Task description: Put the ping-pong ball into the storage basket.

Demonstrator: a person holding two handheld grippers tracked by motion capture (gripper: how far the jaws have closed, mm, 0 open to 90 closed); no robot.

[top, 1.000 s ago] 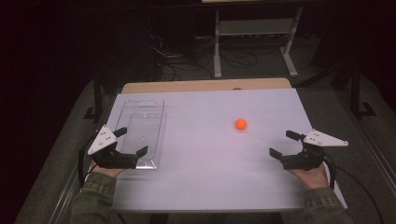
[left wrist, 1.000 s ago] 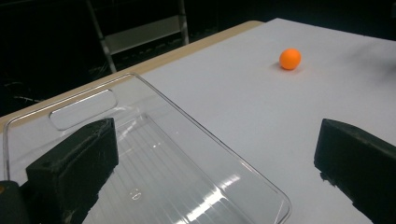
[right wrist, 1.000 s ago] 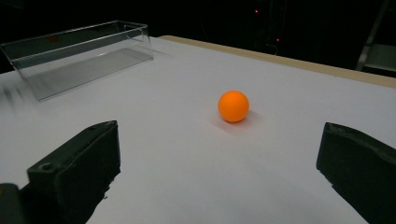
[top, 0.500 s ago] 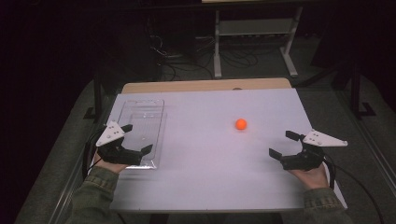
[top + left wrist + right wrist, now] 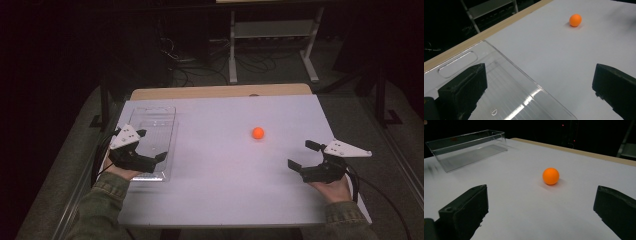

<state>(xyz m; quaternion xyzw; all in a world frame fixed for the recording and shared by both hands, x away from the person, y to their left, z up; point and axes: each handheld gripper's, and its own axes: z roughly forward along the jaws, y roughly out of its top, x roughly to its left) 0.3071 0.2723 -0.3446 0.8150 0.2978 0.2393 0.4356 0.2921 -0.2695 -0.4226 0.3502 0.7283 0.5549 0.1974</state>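
Observation:
A small orange ball (image 5: 258,132) rests on the white table (image 5: 225,185), right of centre. At the left lies a clear plastic tray (image 5: 156,119), long side running away from me. My left gripper (image 5: 151,145) is open over the tray's near end, holding nothing. In the left gripper view its left jaw is above the tray (image 5: 499,82), its right jaw is above bare table, and the ball (image 5: 575,20) lies far ahead. My right gripper (image 5: 301,154) is open near the right front, empty. The ball (image 5: 551,176) lies a short way ahead of it, with the tray (image 5: 469,147) beyond.
A wooden strip (image 5: 220,92) runs along the table's far edge. Behind it, on the dark floor, are a metal rack (image 5: 270,35) and cables. Each gripper trails a cable off the table's side.
My left gripper has shifted slightly right and forward, further over the tray's near end. The right gripper and the ball have stayed put.

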